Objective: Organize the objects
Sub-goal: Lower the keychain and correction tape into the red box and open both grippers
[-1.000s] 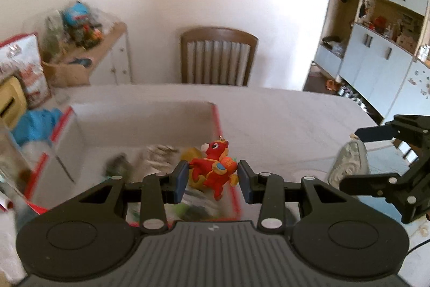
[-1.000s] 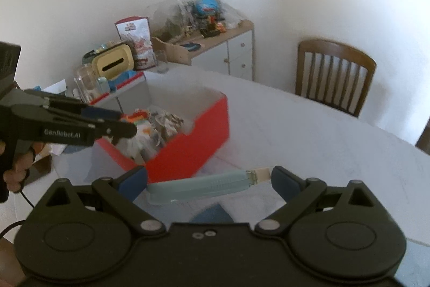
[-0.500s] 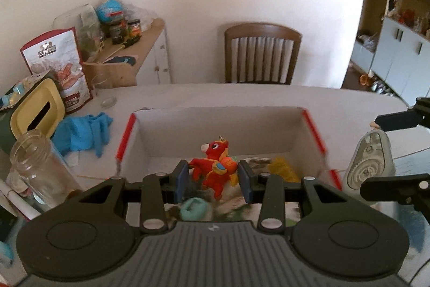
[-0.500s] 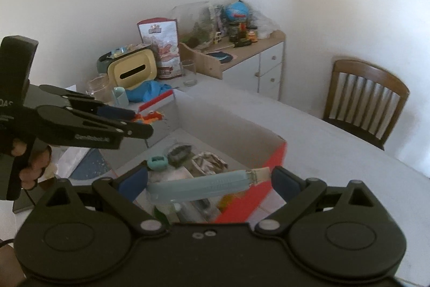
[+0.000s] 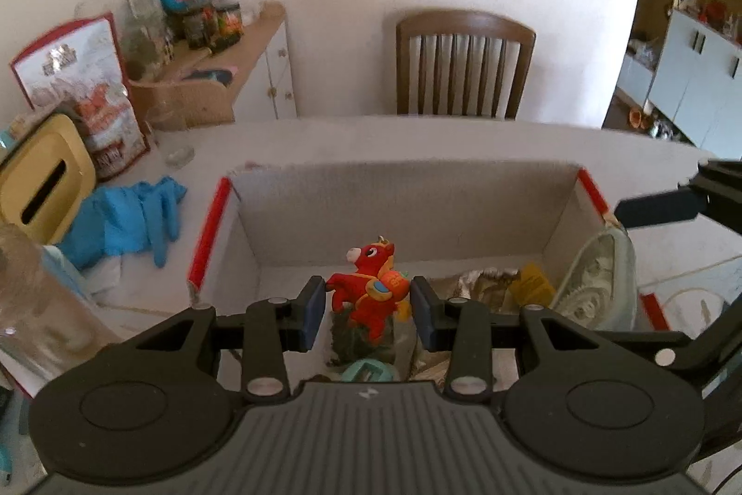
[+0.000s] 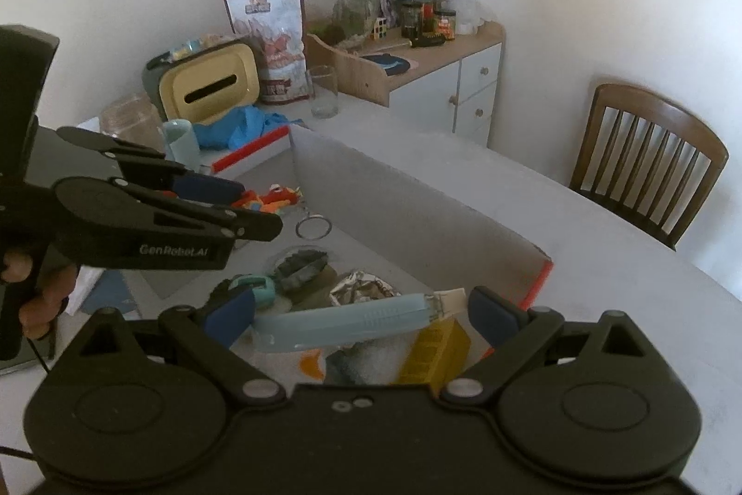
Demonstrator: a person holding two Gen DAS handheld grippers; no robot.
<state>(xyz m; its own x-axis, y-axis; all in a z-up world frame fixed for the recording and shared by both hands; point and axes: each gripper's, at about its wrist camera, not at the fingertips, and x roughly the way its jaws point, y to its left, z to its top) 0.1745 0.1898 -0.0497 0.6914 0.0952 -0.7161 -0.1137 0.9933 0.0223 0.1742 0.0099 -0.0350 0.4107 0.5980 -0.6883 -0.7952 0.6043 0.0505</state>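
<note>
Pale grey bench (image 5: 463, 142) carries a red-edged cardboard box (image 5: 408, 207) (already cluttered). Above it, left tongs (image 5: 366, 311) grip a red rubber horse keychain (image 5: 368, 286); right tongs (image 6: 361, 321) pinch a light-blue flat correction-tape dispenser (image 6: 343, 321) lengthwise. Beyond stands a brown wooden chair (image 5: 463, 63).

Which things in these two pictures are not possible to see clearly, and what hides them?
- Left wrist view: box floor nearest the camera, hidden behind the left gripper body.
- Left wrist view: glass jar, cut off by the left edge.
- Right wrist view: yellow item, lower end behind the right gripper.
- Right wrist view: small bottles on the cabinet, labels too small.
</note>
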